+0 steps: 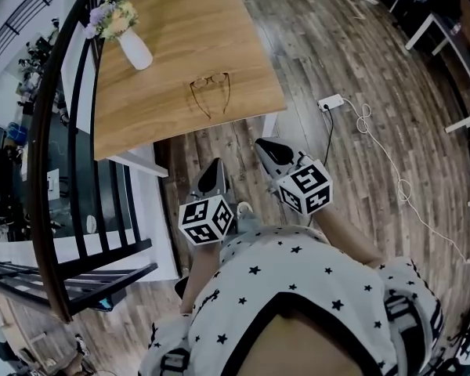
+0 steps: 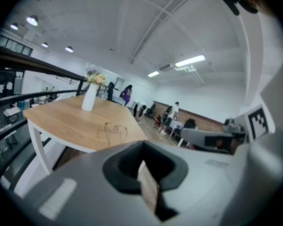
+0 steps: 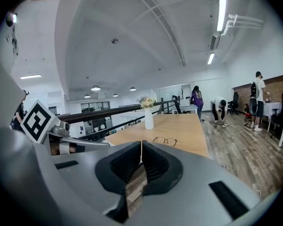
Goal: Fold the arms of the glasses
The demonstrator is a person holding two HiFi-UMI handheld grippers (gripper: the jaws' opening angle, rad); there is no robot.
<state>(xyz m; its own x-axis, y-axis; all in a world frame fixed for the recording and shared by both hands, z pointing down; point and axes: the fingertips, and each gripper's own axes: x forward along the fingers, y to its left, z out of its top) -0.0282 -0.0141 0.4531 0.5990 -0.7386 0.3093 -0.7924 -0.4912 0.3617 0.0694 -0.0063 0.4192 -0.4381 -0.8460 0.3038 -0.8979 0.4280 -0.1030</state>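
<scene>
**On the wooden surface ahead, the glasses wait with arms open and both tools closed**

In the head view, the glasses (image 1: 211, 92) lie flat on the surface (image 1: 164, 124), close to its near edge. Their front faces away and both arms are spread toward the person. A vase of flowers (image 1: 135, 49) stands well apart from them, toward the far left corner. The left hand-held gripper (image 1: 214, 164) and the right hand-held gripper (image 1: 264, 144) hover over the floor, short of the surface edge, both aimed at it.

In the left gripper view, the jaws of the left hand-held gripper (image 2: 142, 149) are pressed together with nothing between them. The glasses (image 2: 114, 131) show beyond them, untouched.

In the right gripper view, the jaws of the right hand-held gripper (image 3: 141, 147) meet along a thin seam, also empty. The glasses (image 3: 165, 140) lie straight ahead, with the vase (image 3: 148, 117) behind.

The frame looks thin and light, so it would likely skid on the smooth wood if pushed from one side. The hinges are probably the weak point. A sensible hold is one tool steadying the front at a corner near the hinge, off the lenses. The other would pinch an arm partway along and swing it inward gently. Both sets of jaws must open first.
</scene>
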